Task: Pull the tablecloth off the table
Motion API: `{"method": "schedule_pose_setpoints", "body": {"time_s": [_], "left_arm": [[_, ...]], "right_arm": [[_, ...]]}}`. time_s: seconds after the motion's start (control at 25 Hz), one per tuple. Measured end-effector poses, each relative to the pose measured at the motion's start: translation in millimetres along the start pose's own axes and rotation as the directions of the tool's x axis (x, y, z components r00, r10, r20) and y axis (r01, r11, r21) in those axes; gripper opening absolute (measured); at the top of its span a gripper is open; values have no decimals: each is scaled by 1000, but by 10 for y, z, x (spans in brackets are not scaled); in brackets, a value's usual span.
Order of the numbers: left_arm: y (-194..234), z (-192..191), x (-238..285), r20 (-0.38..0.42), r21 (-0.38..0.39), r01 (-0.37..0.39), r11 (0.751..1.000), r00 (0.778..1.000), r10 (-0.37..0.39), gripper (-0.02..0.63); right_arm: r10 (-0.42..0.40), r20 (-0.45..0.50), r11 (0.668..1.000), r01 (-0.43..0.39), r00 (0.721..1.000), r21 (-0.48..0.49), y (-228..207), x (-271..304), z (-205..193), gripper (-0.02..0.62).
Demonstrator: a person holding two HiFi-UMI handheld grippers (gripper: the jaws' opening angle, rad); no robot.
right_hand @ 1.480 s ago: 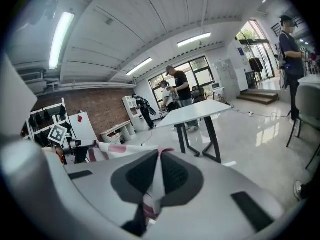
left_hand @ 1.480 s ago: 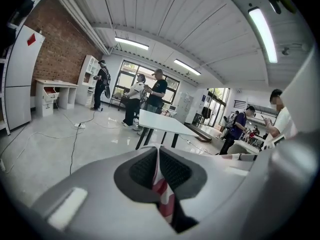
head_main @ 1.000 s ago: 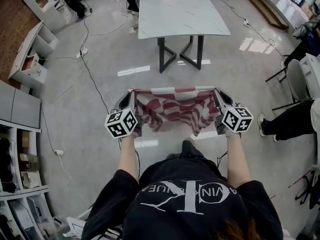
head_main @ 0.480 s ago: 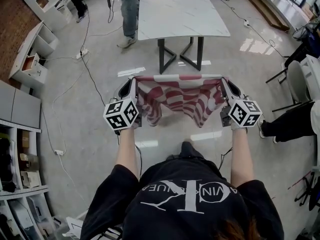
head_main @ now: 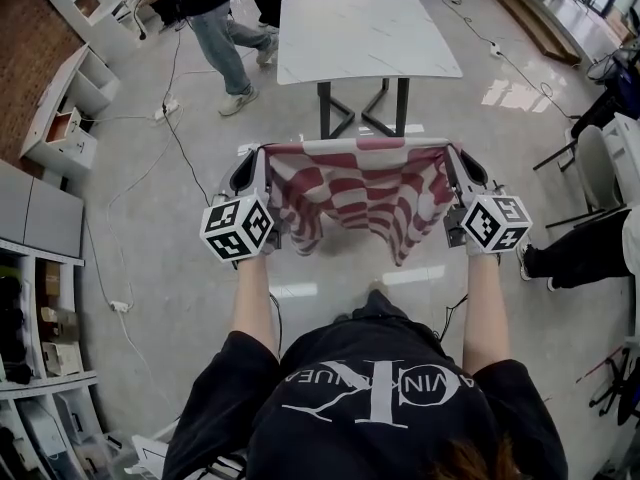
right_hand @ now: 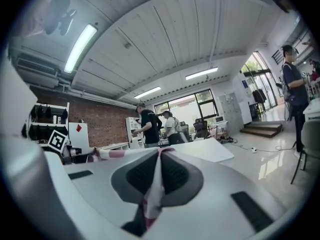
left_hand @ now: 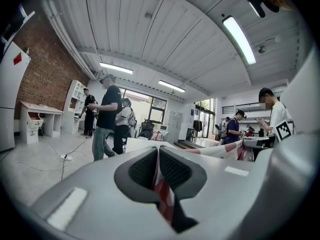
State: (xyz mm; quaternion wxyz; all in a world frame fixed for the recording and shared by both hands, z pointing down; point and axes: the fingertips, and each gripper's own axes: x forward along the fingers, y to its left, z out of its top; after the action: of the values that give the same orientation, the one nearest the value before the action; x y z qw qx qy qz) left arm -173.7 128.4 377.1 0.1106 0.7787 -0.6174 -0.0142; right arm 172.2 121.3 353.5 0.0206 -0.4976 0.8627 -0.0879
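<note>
Red-and-white checked cloth (head_main: 355, 193) is already clear of the table (head_main: 365, 33). It hangs in the air on our side of the table, well apart from the bare pale top, stretched between both grippers. The left gripper (head_main: 262, 158) has its jaws pressed together on one top corner of the fabric. The right gripper (head_main: 450, 153) pinches the other corner the same way. The top edge runs taut and roughly level, and the rest sags below it.

We judge the pull-off as good as done, so what matters now is not losing the cloth.
- Only a thin fold sits in each pinch, so we hold both firm and do not loosen either.
- We hold the hands level and evenly spread, taut but not tugging fabric out of the pads.
- We hold it high enough that the hanging part clears the floor, and stay back from the table.
- A person (head_main: 205, 8) walks at the table's far left and a cable (head_main: 175, 138) lies left of it. We mind both if we step.
</note>
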Motion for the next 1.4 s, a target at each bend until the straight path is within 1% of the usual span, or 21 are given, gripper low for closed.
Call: {"method": "schedule_pose_setpoints", "body": {"time_s": [0.4,0.56,0.96,1.4], "left_arm": [[-37,302,-48,74,24,-13,1000,997,11,20],[-39,367,-113,96,23,-22,1000,995,19,20],[8,344,-185,99,-8,-42,999,994,43,20],[21,368,-136,107,13,-74,997,992,72,20]], "right_arm": [[20,56,1000,-19,998,-12,35,38,238,18],[30,70,1000,-29,997,-10,62,34,270,18],[40,67,999,-40,997,2,92,94,251,18],[49,61,999,-49,997,-6,50,195,267,18]]}}
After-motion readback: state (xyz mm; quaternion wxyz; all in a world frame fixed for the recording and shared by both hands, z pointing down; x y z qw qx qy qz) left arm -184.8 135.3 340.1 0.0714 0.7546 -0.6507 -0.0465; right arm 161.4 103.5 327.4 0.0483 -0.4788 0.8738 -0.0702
